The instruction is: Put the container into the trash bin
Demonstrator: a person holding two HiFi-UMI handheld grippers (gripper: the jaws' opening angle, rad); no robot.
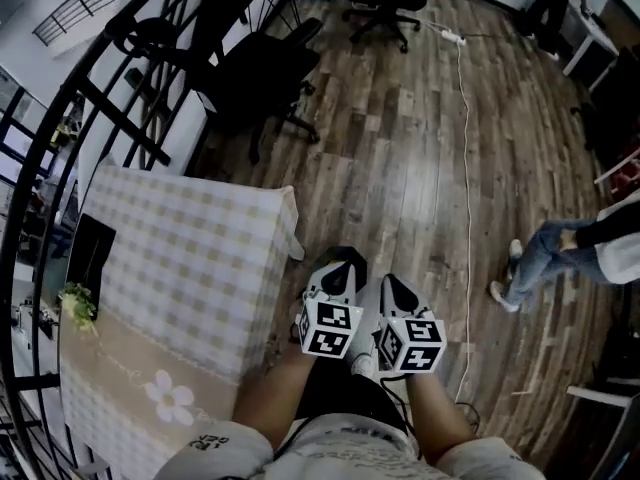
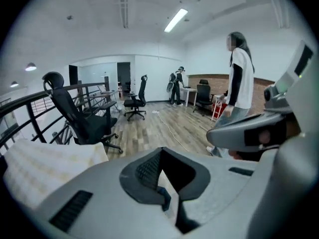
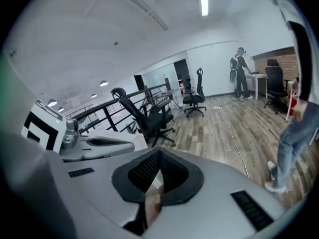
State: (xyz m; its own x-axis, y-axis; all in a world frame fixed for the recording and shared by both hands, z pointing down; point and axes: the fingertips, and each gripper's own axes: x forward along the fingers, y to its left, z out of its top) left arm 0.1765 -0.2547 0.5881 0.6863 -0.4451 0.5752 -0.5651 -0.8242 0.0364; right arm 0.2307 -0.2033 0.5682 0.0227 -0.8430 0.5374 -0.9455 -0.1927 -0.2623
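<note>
No container and no trash bin shows in any view. In the head view both grippers are held side by side close to the person's body, above the wooden floor. My left gripper (image 1: 345, 259) has its jaws pressed together with nothing between them, and its own view (image 2: 160, 151) shows the same. My right gripper (image 1: 392, 284) sits just to the right of it, jaws also together and empty (image 3: 158, 153). Each gripper appears in the other's view: the right gripper (image 2: 259, 131) and the left gripper (image 3: 94, 144).
A table with a checked cloth (image 1: 190, 268) stands at the left, a small plant (image 1: 78, 303) at its far side. A black railing (image 1: 130, 48) and an office chair (image 1: 265, 78) lie beyond. A white cable (image 1: 466, 118) runs across the floor. A person (image 1: 570, 248) walks at the right.
</note>
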